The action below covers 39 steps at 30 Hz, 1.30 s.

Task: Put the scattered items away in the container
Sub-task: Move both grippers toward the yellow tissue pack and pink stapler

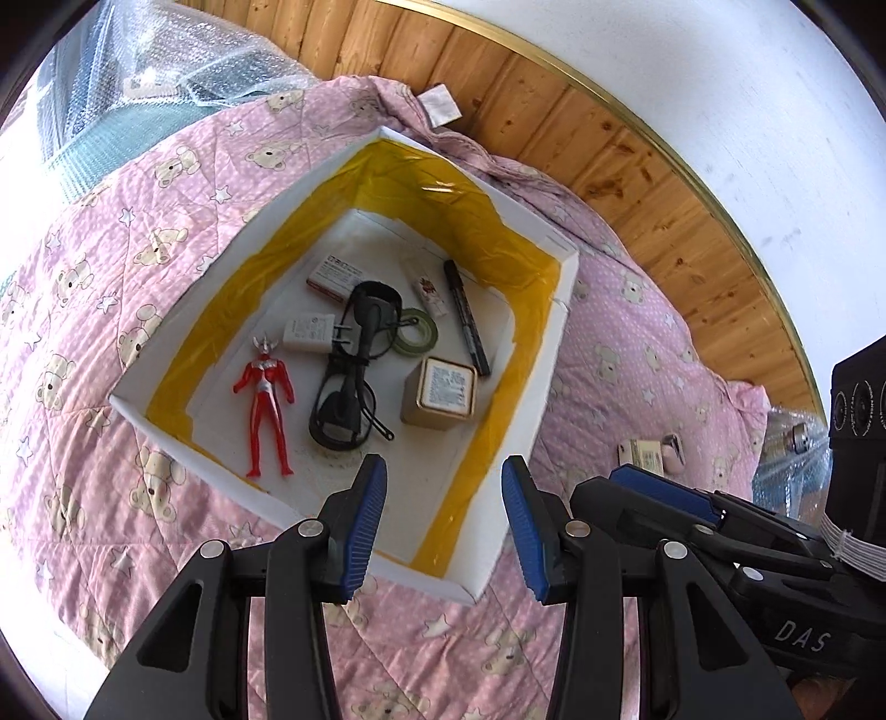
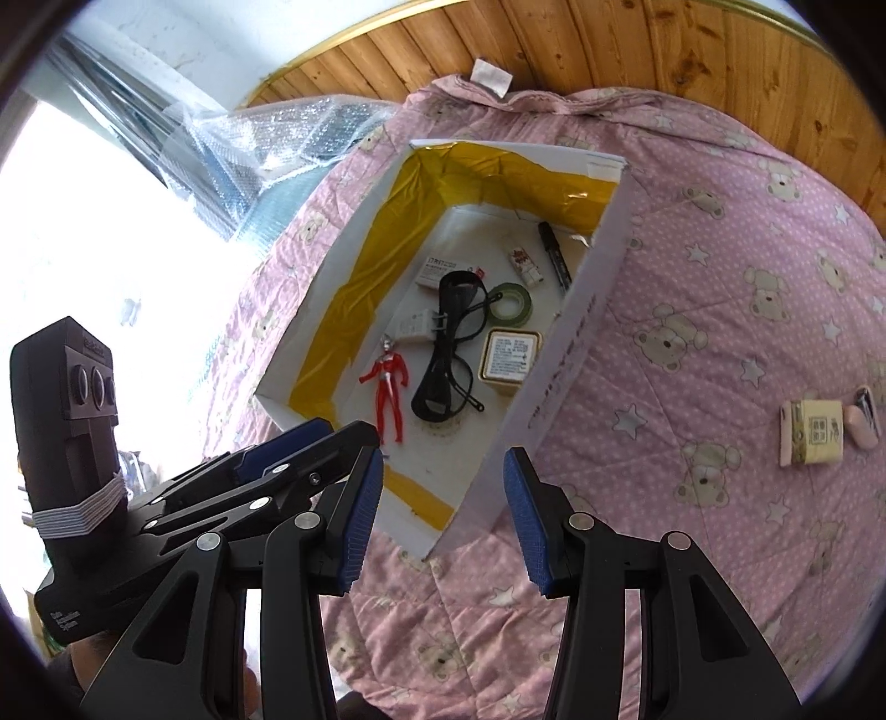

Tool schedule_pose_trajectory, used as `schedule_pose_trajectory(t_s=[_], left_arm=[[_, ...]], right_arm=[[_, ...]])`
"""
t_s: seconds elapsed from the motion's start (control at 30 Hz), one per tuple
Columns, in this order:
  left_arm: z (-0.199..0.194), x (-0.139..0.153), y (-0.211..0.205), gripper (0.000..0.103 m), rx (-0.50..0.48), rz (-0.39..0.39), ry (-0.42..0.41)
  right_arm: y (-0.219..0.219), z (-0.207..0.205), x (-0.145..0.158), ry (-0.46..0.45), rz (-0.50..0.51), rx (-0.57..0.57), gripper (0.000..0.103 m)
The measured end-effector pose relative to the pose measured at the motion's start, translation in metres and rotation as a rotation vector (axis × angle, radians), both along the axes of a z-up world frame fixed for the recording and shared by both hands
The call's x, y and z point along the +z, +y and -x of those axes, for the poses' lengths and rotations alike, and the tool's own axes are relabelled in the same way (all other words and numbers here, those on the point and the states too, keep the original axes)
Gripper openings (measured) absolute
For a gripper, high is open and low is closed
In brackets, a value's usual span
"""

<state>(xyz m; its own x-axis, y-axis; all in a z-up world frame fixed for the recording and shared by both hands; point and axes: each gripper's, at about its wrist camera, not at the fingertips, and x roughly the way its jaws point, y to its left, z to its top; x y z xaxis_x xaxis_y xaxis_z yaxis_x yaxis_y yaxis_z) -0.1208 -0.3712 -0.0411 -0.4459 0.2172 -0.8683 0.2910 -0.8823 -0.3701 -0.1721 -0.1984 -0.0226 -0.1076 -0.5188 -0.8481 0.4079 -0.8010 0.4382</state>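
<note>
Between the blue pads of the left gripper [image 1: 444, 526] nothing is held; its jaws stand wide apart above the near corner of the white box [image 1: 559, 354], which has yellow tape lining its inner walls. The right gripper [image 2: 443, 520] is just as wide open and empty, poised over the box's near end and right wall, and each gripper shows at the edge of the other's view, close beside it.

Inside the box, nearest the fingers, a red and silver toy figure [image 1: 267, 407] lies on its back along the left side. Just beside it a bundled black cable [image 1: 349, 382] stretches up the middle, with a white charger plug [image 1: 308, 334] touching its upper left. A square gold tin [image 1: 441, 400] sits to the right of the cable, and a roll of green tape [image 1: 416, 332] lies partly under the cable's upper loop. Farther back are a small white carton [image 1: 334, 277], a small red and white packet [image 1: 429, 292], and a black marker [image 1: 466, 317] lying along the right side.

Outside the box, well apart to the right on the pink bear-print quilt [image 2: 720, 310], rest a pale boxed item [image 2: 813, 432] and, touching its right side, a small pink object [image 2: 863, 422]. Bubble wrap [image 2: 266, 144] lies beyond the quilt's far left edge, against wooden panelling [image 2: 554, 44].
</note>
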Motion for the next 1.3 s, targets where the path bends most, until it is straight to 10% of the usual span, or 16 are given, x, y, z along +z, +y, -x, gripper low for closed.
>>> schedule_pose_trajectory(t_s=[1.3], left_arm=[[0.015, 0.006, 0.127, 0.045, -0.239, 0.075, -0.037]], right_arm=[[0.148, -0.007, -0.040, -0.096, 0.071, -0.269, 0.049]])
